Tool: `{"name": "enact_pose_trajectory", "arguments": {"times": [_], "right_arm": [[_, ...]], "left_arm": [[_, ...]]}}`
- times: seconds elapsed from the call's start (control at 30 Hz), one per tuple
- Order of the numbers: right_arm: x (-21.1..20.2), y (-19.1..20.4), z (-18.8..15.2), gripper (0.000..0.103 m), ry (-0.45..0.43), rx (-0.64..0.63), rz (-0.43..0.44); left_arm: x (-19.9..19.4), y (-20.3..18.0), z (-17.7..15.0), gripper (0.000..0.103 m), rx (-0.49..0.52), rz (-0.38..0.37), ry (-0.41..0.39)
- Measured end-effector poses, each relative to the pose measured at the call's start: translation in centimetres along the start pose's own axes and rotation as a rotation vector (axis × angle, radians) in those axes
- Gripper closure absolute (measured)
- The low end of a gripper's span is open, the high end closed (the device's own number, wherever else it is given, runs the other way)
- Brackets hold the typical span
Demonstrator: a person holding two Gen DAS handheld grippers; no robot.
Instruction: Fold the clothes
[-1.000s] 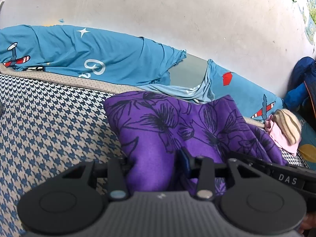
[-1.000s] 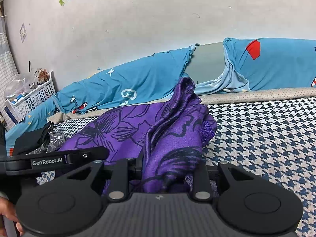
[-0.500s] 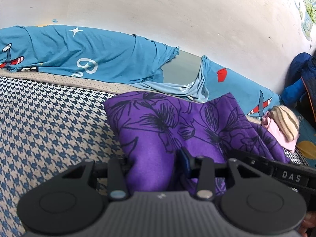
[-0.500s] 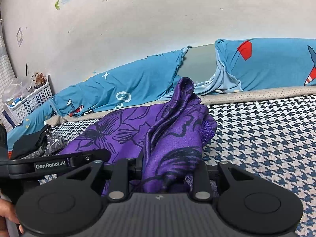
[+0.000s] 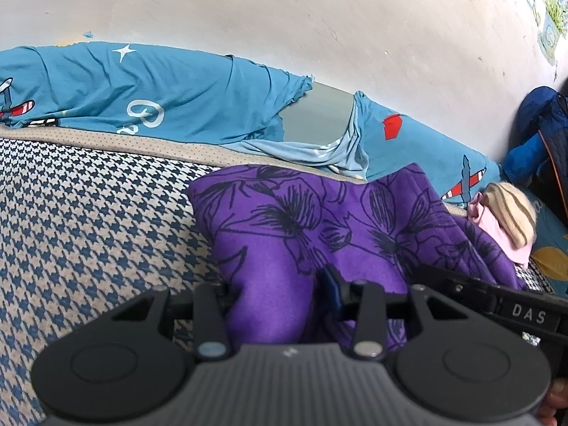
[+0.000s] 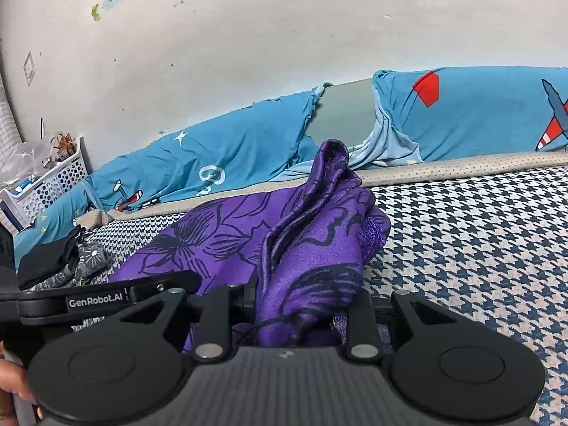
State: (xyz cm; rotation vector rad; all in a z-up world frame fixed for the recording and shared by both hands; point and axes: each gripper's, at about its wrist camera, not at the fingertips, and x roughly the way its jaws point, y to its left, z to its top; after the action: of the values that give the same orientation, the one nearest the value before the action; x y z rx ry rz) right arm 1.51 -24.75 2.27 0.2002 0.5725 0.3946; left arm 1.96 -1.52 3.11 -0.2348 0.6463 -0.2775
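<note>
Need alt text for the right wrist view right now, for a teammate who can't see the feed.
The right gripper is shut on a bunched fold of purple floral cloth lying on a houndstooth bed cover. The left gripper reaches in at the left edge; blue printed bedding lines the white wall behind.

The right hand-held gripper [image 5: 525, 314] reads "DAS"; the left hand-held gripper [image 6: 96, 301] reads "GenRobot.AI".
</note>
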Motion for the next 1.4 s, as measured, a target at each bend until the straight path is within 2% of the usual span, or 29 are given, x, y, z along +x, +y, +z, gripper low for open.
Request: {"name": "enact_pose_trajectory", "arguments": {"times": [1.4], "right_arm": [[-0.32,-0.28,-0.15,0.076,0.002,0.011,-0.008]], "left_arm": [[0.46,-0.44,0.11,0.066,-0.001,-0.003,0.013]]}}
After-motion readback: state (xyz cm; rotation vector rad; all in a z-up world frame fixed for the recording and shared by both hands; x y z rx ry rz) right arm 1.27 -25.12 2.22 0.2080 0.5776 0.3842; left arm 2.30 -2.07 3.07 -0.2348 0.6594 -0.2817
